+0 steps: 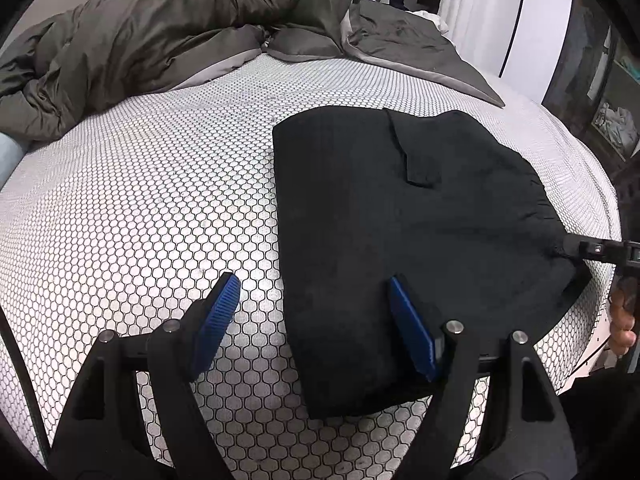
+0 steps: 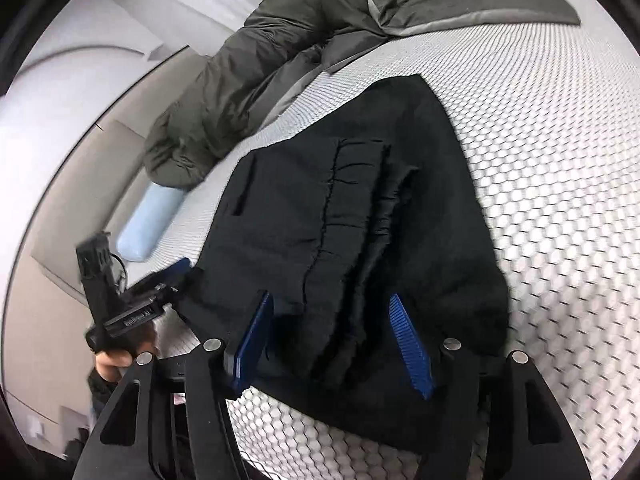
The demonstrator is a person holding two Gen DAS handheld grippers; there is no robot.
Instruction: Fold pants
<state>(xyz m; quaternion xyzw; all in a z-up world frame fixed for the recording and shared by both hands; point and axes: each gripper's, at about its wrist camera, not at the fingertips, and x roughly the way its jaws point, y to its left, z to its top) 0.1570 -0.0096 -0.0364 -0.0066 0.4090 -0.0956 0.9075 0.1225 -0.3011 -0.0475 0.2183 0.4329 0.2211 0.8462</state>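
Black pants (image 1: 400, 240) folded into a thick, squarish bundle on the bed's honeycomb-patterned mattress (image 1: 160, 200), near its right edge, gathered elastic waistband and a pocket flap showing on top. Left tool (image 1: 316, 320) wide open, one blue pad over the bundle's near edge, gripping nothing. Right tool (image 2: 332, 340) partly open astride the waistband end, pads not pressing. Rumpled olive duvet (image 1: 160, 32) at the far side.

- Open patterned mattress (image 1: 152, 184) from 8 to 11 o'clock of the folded black pants (image 1: 400, 220); free passage there.
- Blocked at 11 to 1 o'clock by a heaped grey duvet (image 1: 160, 36) along the far side.
- Pale blue pillow (image 2: 148, 224) against the mattress edge, under the duvet's end.
- Narrow bare strip of mattress at 3 o'clock, then the bed's edge.
- Waistband corner taken up by the right gripper (image 1: 580, 250).
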